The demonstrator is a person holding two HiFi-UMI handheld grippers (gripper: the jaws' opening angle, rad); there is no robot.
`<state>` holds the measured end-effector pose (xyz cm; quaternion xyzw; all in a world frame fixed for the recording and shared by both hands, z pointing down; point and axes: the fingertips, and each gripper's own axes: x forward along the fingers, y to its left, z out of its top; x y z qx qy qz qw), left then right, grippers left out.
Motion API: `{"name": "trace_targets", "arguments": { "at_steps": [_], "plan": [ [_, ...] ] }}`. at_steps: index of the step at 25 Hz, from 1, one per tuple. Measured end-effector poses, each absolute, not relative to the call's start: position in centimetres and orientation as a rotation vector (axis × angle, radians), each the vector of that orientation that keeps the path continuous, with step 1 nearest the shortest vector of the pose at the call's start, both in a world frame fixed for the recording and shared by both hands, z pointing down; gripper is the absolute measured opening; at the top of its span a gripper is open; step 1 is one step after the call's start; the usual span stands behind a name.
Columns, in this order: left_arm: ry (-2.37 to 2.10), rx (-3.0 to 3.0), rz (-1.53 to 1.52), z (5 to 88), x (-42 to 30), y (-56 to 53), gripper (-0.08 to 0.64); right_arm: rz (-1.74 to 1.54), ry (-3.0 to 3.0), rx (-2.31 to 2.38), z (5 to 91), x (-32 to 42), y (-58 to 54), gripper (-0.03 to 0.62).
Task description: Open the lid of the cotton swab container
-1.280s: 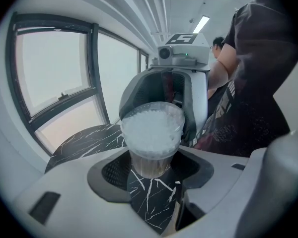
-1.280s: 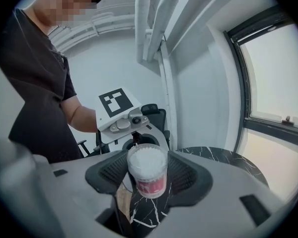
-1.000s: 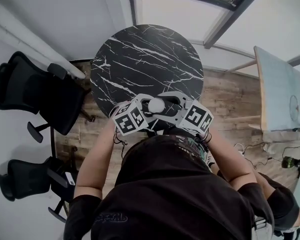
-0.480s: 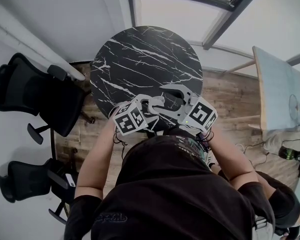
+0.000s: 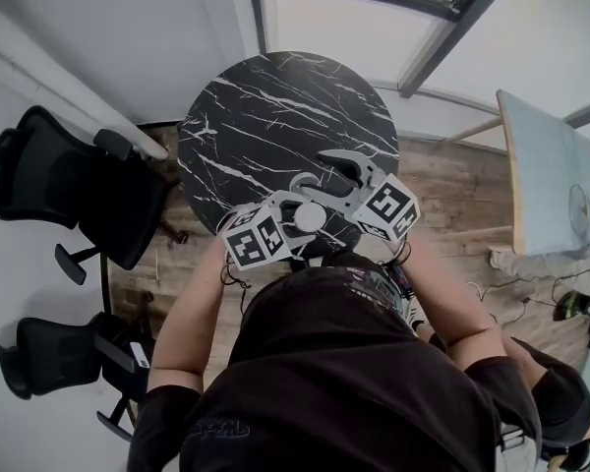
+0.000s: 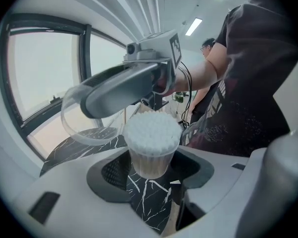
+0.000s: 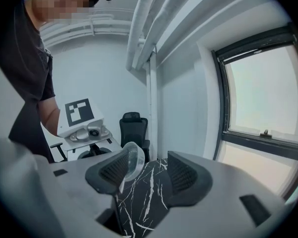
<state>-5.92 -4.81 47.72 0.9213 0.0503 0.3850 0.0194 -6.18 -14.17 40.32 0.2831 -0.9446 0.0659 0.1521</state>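
Note:
The cotton swab container, a clear cup packed with white swab heads, stands uncovered between the pads of my left gripper, which is shut on its sides. In the head view the container is held over the near edge of the black marble table. Its clear lid is off and hangs by the finger of my right gripper. In the right gripper view the lid lies against the left pad only. The right gripper has its jaws apart, beyond the container.
Two black office chairs stand left of the round table. A light tabletop is at the right over wood flooring. A window runs along the far side. Another person stands behind the one holding the grippers.
My right gripper has lifted off the top of the container and moved a little away from it toward the table's far side, taking the lid along. The swab heads now show uncovered.

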Motion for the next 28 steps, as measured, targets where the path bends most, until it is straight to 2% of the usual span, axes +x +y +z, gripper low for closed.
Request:
{"name": "trace_targets", "arguments": {
  "at_steps": [7,28],
  "plan": [
    [0.180,2.849,1.199,48.2,-6.1,-4.4,0.259,0.295,-2.691,0.837,43.0,-5.7,-14.7,0.259],
    [0.060,2.823,1.134,49.2,-6.7,-5.1,0.259,0.290,-2.702,0.884,42.0,-4.9,-13.5,0.259]
  ]
}}
